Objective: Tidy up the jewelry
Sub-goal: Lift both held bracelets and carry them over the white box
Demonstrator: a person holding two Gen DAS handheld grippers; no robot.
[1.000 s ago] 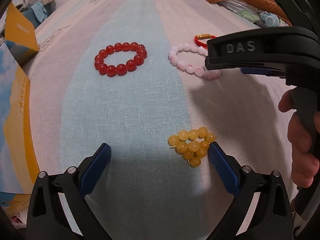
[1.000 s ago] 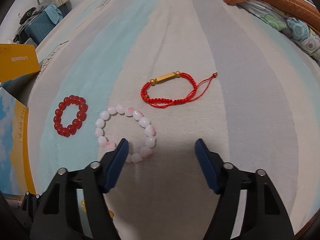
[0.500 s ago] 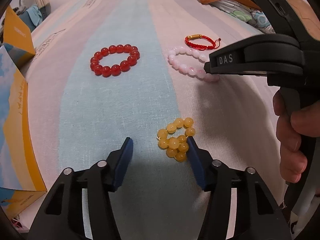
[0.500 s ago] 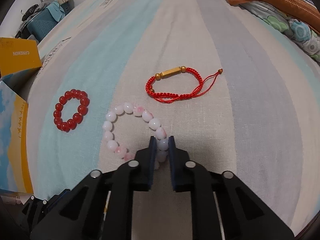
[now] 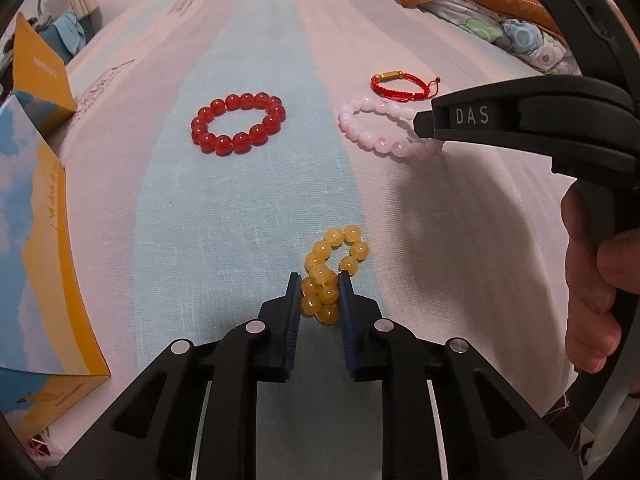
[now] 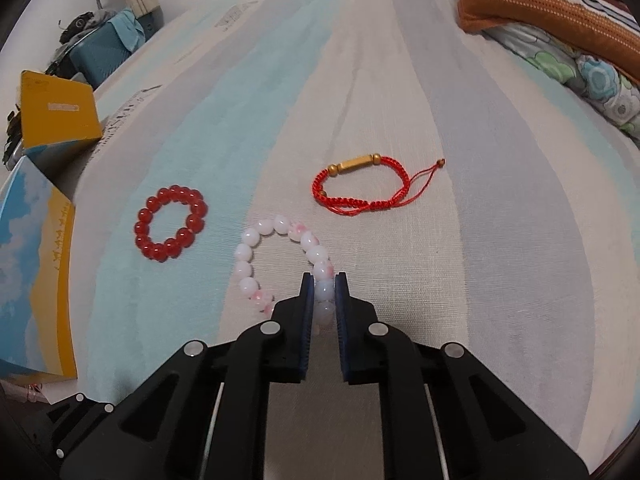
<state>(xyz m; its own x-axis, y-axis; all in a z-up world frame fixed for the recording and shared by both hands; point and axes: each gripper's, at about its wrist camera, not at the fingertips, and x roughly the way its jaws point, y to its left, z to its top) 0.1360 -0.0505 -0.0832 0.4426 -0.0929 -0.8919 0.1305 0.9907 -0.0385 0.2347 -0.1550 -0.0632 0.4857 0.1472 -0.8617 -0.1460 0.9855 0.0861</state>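
Four bracelets lie on a striped bed sheet (image 5: 240, 200). My left gripper (image 5: 319, 284) is shut on the near beads of the yellow bead bracelet (image 5: 334, 256), which rests bunched on the sheet. My right gripper (image 6: 323, 280) is shut on the near side of the pink-white bead bracelet (image 6: 280, 236); that bracelet also shows in the left wrist view (image 5: 380, 140), with the right gripper's body over it. The red bead bracelet (image 5: 238, 123) (image 6: 171, 222) lies to the left. The red cord bracelet (image 6: 368, 186) (image 5: 400, 85) with a gold tube lies farther back.
A blue-and-yellow box (image 5: 36, 248) (image 6: 32, 280) stands along the left edge, with a smaller yellow box (image 6: 60, 110) behind it. An orange cushion (image 6: 540, 4) and floral bedding (image 6: 592, 76) lie at the back right. My right hand (image 5: 592, 280) shows at the right.
My left gripper has closed from wide open onto the yellow bracelet. My right gripper closed onto the pink-white bracelet's near beads about half a second ago and still holds them.
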